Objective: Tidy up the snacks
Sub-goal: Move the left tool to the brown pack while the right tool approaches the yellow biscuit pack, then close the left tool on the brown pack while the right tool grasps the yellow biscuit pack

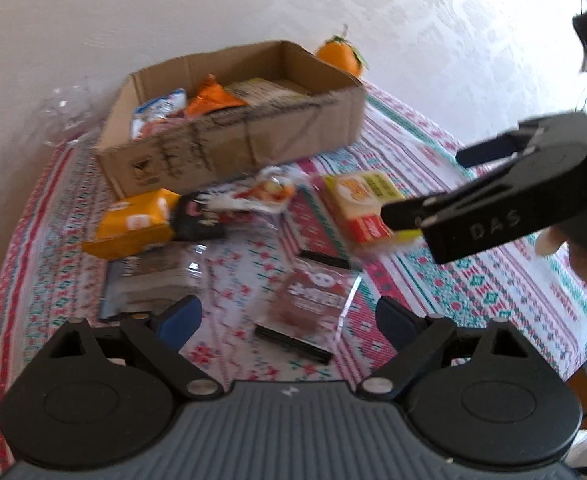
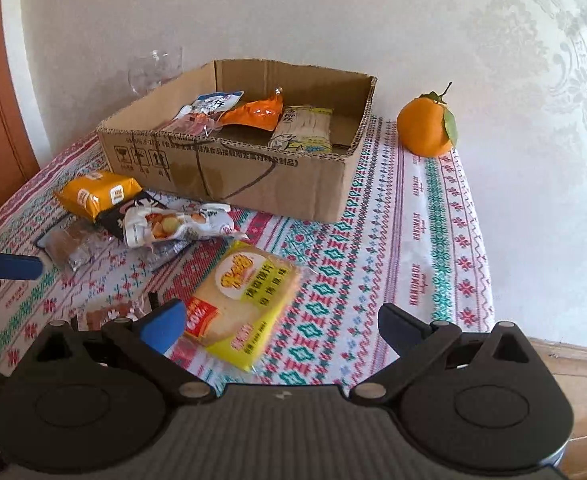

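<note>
Below the hand-held gripper point(image 2: 281, 326), yellow snack packet point(image 2: 241, 304), pads apart, untouched.

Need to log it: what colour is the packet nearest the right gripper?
Yellow packet with a red corner label; clearest in the right wrist view.

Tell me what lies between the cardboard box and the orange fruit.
Only bare patterned tablecloth separates the cardboard box from the orange fruit, seen in the right wrist view.
</note>
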`<state>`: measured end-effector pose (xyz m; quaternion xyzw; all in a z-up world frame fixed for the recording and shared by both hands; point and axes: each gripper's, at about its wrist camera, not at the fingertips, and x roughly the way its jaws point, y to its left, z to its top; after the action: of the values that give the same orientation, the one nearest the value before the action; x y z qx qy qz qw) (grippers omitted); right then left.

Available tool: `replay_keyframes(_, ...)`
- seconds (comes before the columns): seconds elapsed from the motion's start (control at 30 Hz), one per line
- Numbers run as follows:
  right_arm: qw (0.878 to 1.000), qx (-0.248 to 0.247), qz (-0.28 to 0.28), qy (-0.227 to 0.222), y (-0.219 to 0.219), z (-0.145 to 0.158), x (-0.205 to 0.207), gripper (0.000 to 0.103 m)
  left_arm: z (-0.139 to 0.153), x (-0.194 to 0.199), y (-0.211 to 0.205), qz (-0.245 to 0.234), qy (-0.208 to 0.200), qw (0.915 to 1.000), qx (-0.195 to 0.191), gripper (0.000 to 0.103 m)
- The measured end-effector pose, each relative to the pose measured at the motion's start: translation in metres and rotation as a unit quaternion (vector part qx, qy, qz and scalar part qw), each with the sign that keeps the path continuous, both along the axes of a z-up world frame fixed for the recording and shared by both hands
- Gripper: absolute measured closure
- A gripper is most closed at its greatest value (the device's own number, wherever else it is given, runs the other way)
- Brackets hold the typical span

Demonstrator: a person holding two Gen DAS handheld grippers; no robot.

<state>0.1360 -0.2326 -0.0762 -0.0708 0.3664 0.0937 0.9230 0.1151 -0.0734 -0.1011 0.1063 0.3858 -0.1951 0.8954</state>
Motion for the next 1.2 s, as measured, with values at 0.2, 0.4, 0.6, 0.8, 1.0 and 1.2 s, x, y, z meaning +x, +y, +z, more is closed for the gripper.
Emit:
replay_keyframes(0.2,1.0,0.015,-0.003,0.002,-0.01,-0.002,-0.003,0.0,-0.011,0.014,-0.003,-0.009,0.031,0.9994,-0.014,0.028)
replay_keyframes(0.4,1.0,0.024,-0.009,0.002,-0.015,-0.001,0.0,0.0,-0.01,0.019,-0.002,-0.005,0.025,0.9996,-0.015,0.047)
replay_keyframes(0.6,1.0,0.028,-0.009,0.003,-0.015,-0.001,0.003,0.0,-0.006,0.015,0.003,0.01,0.041,0.999,-0.015,0.055)
replay_keyframes(0.8,0.999,0.042,-0.003,0.019,-0.008,-0.006,0.008,0.0,-0.005,0.008,0.005,0.01,0.04,0.9991,-0.011,0.055)
replay_keyframes(1.0,0.998,0.047,-0.003,0.03,0.006,-0.012,0.021,0.0,-0.005,0.001,0.012,0.015,0.042,0.9989,-0.011,0.056)
replay_keyframes(1.2,0.999,0.013,-0.015,0.042,0.028,-0.026,0.034,0.0,-0.004,-0.002,0.02,0.027,0.044,0.9986,-0.012,0.055)
